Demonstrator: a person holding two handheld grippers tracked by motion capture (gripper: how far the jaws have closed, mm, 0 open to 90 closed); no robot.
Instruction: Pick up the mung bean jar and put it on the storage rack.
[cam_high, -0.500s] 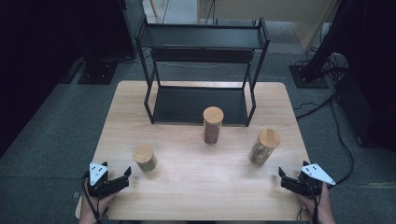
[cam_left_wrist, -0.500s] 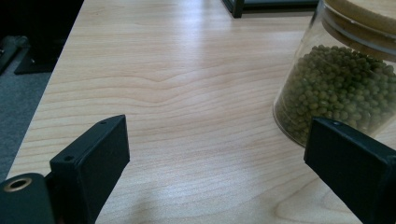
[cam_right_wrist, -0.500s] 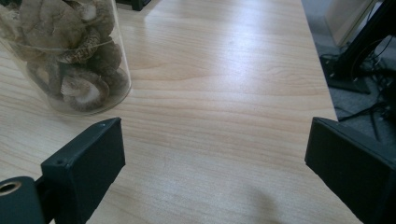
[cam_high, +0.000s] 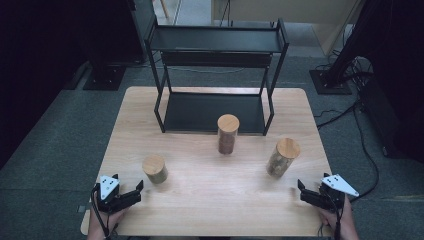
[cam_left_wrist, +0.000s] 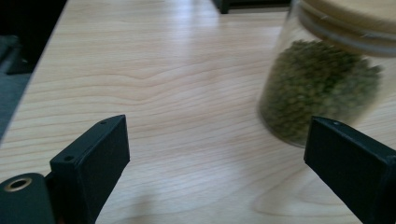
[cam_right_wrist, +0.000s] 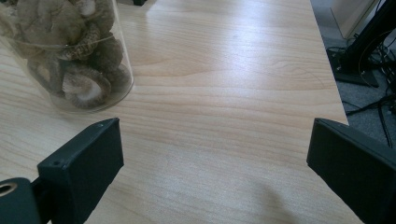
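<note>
At the near edge of the bench (cam_high: 210, 210), two hands are holding tongs, one by each near corner. The left tongs (cam_high: 134, 192) are standing wide open with nothing between the jaws, and so are the right tongs (cam_high: 303, 192). Just past the left tongs, a short jar of green beans (cam_high: 154, 169) is sitting on the bench, near its left side. In the left gripper view this jar (cam_left_wrist: 322, 79) is sitting off toward the right jaw, not in the middle of the gap. If the tongs are going straight in, that jaw is likely to be bumping the glass and pushing the jar over. A little past the right tongs, near the right edge, a jar of dried mushrooms (cam_high: 282, 156) is standing; the right gripper view is showing it (cam_right_wrist: 70, 51) off to the left of the gap, so the same bump could be happening there. Farther in, a taller jar (cam_high: 227, 133) is standing near the middle of the bench, and what is inside is hard to tell. At the far edge a black shelf rack (cam_high: 215, 45) is standing. Both close jars are cut off at the top in the gripper views.
</note>
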